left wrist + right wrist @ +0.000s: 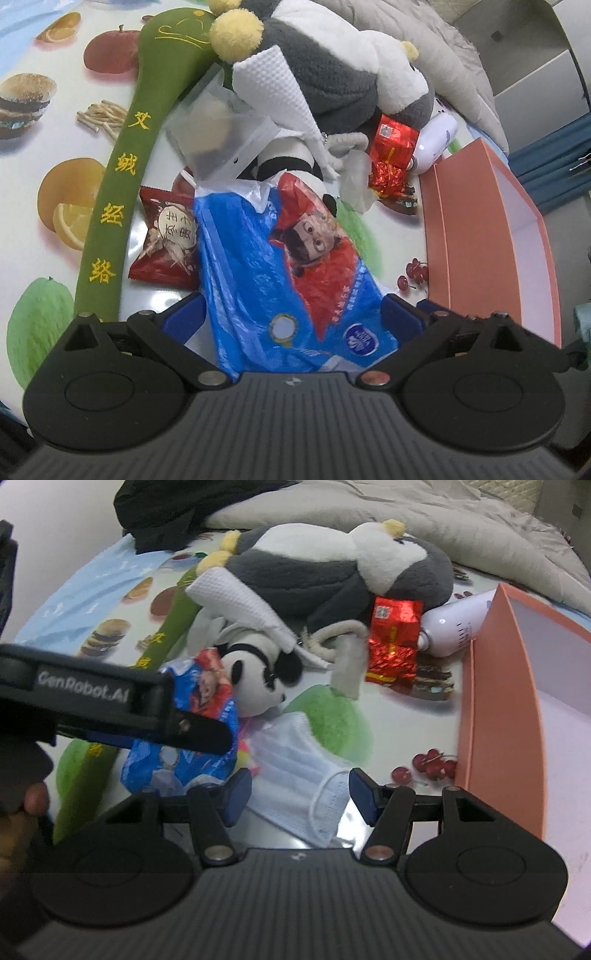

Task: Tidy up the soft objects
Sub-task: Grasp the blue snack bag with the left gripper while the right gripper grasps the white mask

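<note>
Left tongs point(293, 314) are clamped around a crinkly blue-and-red plastic tissue pack point(284, 266), lifted over the fruit-print bench point(55, 206). Right tongs point(299, 792) gape wide around a pale blue pleated face mask point(295, 771) lying flat, near a black-and-white panda plush point(255, 675) and an orange cardboard box point(498, 701).

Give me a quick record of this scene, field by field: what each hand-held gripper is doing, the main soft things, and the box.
left hand-held gripper: jaws around the blue tissue pack; grip unclear
right hand-held gripper: open, over the white face mask
plush toys: grey penguin, panda in front of it
green plush stick: left of the pile
orange box: open, far right
surface: fruit-print tablecloth
</note>
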Tool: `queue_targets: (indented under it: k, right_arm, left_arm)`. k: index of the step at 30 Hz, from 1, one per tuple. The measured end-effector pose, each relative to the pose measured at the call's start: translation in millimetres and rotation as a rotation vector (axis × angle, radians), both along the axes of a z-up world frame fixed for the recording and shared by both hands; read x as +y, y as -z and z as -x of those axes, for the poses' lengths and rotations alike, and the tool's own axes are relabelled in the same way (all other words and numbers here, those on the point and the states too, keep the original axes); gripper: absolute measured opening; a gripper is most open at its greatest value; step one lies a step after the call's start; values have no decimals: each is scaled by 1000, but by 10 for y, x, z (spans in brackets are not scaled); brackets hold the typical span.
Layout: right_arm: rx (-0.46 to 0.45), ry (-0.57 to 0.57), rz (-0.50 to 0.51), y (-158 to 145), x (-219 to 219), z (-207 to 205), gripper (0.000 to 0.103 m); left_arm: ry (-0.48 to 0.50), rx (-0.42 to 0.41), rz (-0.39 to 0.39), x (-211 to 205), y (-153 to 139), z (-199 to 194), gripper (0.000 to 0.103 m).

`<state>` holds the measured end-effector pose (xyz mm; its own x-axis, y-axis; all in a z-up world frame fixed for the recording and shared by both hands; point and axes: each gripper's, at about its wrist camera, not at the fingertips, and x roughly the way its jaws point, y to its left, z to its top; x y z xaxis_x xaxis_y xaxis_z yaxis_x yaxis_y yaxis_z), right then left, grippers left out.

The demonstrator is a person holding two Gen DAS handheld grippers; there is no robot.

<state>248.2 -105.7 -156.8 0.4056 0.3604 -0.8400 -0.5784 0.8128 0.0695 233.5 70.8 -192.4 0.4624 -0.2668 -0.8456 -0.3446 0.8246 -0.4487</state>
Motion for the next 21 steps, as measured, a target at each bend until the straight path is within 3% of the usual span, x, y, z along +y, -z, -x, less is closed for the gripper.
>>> queue_targets:
  k: [6,15,17,21]
  right_arm:
    - [28,-4,-21,33,23,111,61]
    - [-27,-27,17,93,-29,102,62]
    - [-47,-35,40,115,-28,71,68]
    - [-77,-43,66,195,-10,-1,69]
  left_arm:
    - [29,21,-5,-37,43,47,96]
    - [48,35,8,-113,130,68,62]
    - [49,29,-1,-130,127,82,59]
    - [43,17,4,-117,113,110,56]
